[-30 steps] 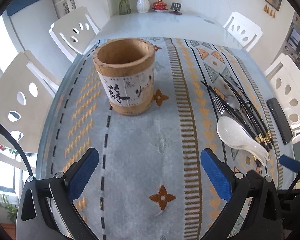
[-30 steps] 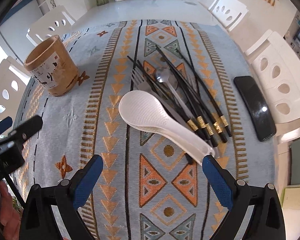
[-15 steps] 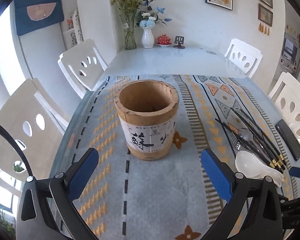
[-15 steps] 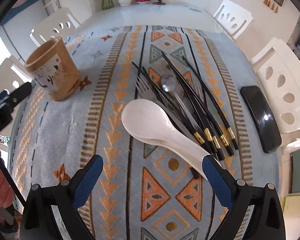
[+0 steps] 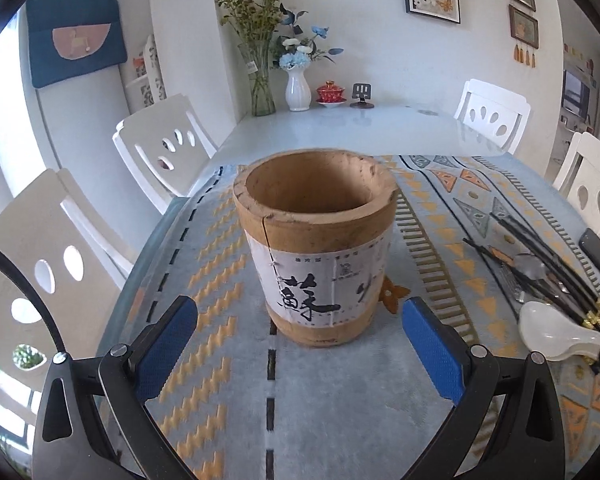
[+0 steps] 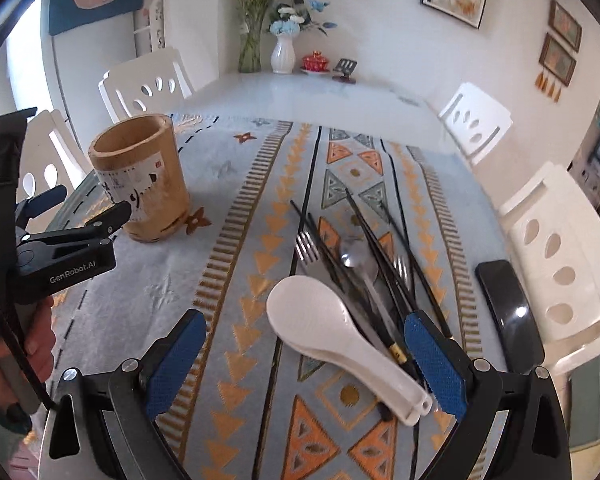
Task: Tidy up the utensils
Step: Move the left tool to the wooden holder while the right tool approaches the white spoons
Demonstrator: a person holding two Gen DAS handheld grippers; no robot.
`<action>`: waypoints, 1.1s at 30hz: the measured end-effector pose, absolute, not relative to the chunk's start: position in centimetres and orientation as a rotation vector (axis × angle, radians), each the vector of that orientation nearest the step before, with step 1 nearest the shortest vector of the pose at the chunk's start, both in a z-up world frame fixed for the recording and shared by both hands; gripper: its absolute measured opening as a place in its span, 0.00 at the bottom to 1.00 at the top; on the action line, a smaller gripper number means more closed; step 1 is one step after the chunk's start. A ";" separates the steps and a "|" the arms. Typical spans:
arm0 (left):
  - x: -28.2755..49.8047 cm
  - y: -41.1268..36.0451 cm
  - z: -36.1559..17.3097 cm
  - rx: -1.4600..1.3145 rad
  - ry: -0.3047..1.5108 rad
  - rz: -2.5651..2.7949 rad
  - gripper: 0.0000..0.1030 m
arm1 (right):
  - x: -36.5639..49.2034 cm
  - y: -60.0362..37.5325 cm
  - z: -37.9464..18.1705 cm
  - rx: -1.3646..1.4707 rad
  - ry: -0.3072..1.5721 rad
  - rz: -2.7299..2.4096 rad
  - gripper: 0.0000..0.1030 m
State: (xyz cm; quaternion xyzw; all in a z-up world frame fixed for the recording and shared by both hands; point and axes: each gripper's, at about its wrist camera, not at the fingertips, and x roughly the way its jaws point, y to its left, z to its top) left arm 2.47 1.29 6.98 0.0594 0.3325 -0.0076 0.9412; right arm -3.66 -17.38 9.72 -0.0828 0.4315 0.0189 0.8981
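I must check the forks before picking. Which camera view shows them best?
The right wrist view: the forks show their tines beside the white spoon. The left wrist view shows them only small, under chopsticks.

Read "GenRobot.AI" in pale letters on the black body of the left gripper (image 6: 78, 210). Made out a large black brush character "蘇" on the white paper label round the bamboo holder (image 5: 314, 248); smaller print above it too fine to read.
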 end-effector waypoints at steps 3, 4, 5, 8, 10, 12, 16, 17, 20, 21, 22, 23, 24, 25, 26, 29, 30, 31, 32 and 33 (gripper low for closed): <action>3.6 1.4 5.7 0.104 0.688 -0.033 0.99 | -3.3 -17.9 8.7 -0.160 0.888 0.032 0.96; 4.0 1.3 5.4 0.094 0.694 -0.046 0.99 | -3.3 -18.1 8.4 -0.157 0.891 0.027 0.96; 4.5 1.2 5.2 0.086 0.702 -0.061 0.99 | -3.2 -18.3 8.0 -0.153 0.898 0.021 0.96; 5.6 1.3 4.5 0.055 0.724 -0.075 0.99 | -3.1 -19.2 7.2 -0.131 0.909 0.003 0.96; 6.1 1.4 4.2 0.031 0.729 -0.081 0.99 | -3.2 -20.0 6.9 -0.114 0.914 -0.005 0.96; 6.3 1.1 4.0 0.036 0.725 -0.082 0.99 | -3.1 -20.8 6.6 -0.098 0.922 -0.029 0.96; 6.6 0.2 3.7 0.091 0.721 -0.066 0.89 | -2.9 -22.2 6.4 -0.071 0.935 -0.041 0.96; 6.7 0.0 3.6 0.105 0.720 -0.057 0.89 | -2.8 -22.4 6.4 -0.071 0.937 -0.040 0.96; 6.9 0.0 3.8 0.121 0.711 -0.072 0.88 | -2.6 -22.8 6.3 -0.074 0.942 -0.028 0.96; 6.9 0.0 3.8 0.130 0.710 -0.084 0.88 | -2.5 -22.8 6.3 -0.081 0.944 -0.023 0.96; 6.9 0.2 3.8 0.139 0.712 -0.104 0.88 | -2.4 -22.9 6.2 -0.099 0.949 -0.022 0.96; 7.0 0.5 3.9 0.143 0.714 -0.124 0.88 | -2.2 -23.0 6.1 -0.118 0.959 -0.017 0.96; 7.0 1.0 3.9 0.144 0.717 -0.159 0.88 | -1.9 -23.0 6.0 -0.128 0.971 -0.004 0.96; 7.1 1.4 4.0 0.151 0.717 -0.193 0.88 | -1.6 -23.2 5.8 -0.135 0.989 0.021 0.96; 7.2 1.7 4.0 0.162 0.716 -0.221 0.88 | -1.1 -23.4 5.7 -0.141 1.015 0.063 0.96; 7.2 2.5 4.0 0.188 0.711 -0.296 0.88 | -0.2 -23.8 5.7 -0.141 1.079 0.182 0.96; 7.2 2.6 4.0 0.184 0.708 -0.307 0.88 | 0.1 -23.9 5.5 -0.141 1.102 0.216 0.96; 7.1 2.6 4.0 0.177 0.701 -0.306 0.88 | 0.5 -23.9 5.4 -0.145 1.130 0.246 0.95; 7.0 2.6 4.0 0.176 0.696 -0.302 0.89 | 1.1 -24.0 5.0 -0.149 1.170 0.271 0.93; 6.9 2.4 3.9 0.185 0.692 -0.296 0.89 | 1.5 -24.1 4.7 -0.146 1.203 0.283 0.91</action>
